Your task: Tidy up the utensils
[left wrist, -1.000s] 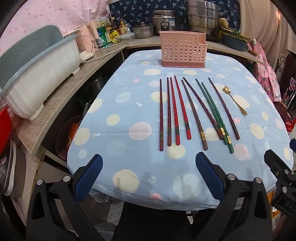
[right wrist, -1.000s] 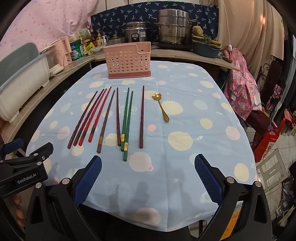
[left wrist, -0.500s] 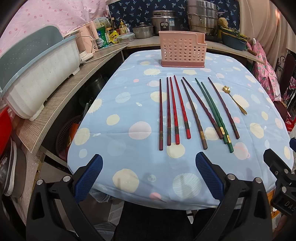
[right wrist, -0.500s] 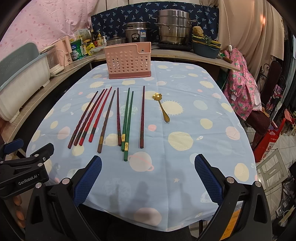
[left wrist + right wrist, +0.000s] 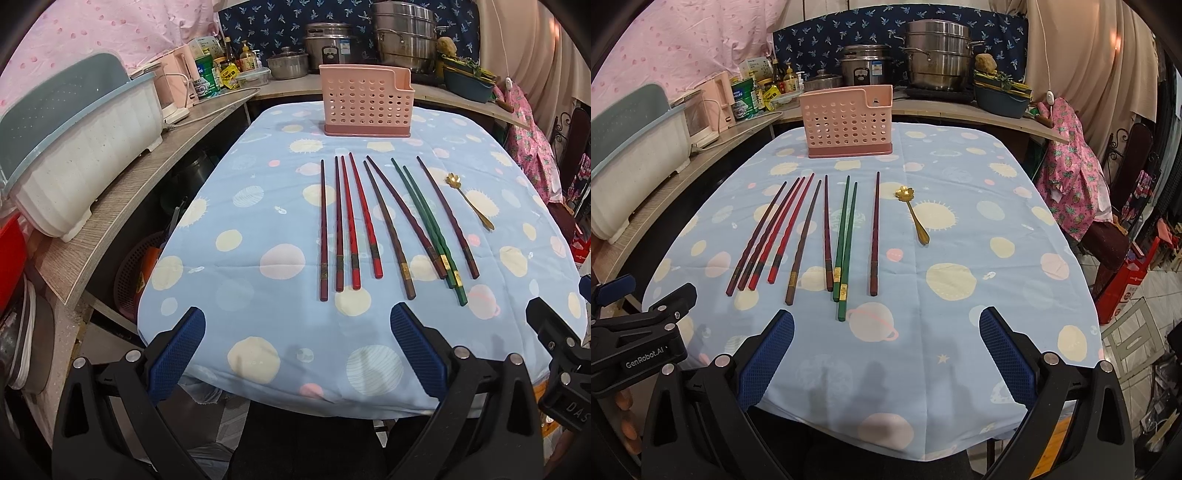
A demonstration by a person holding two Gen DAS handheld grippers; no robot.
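Nothing is changing since a second ago: we are holding both grippers, left gripper (image 5: 295,354) and right gripper (image 5: 886,354), spread and empty, with chopsticks (image 5: 373,221) and spoon (image 5: 912,214) lying untouched ahead of the fingertips, pink caddy (image 5: 849,125) beyond, so organizing is not starting yet.

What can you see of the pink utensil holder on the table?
The pink utensil holder is a rectangular, plastic-looking caddy with walls perforated by rows of round holes, seated on a darker pink base tray. One top corner of its front wall is cut down in a step; through it a hole shows in the back wall. It stands upright at the far end of the blue tablecloth, beyond the chopsticks and touching none. No utensil sticks out of the top.
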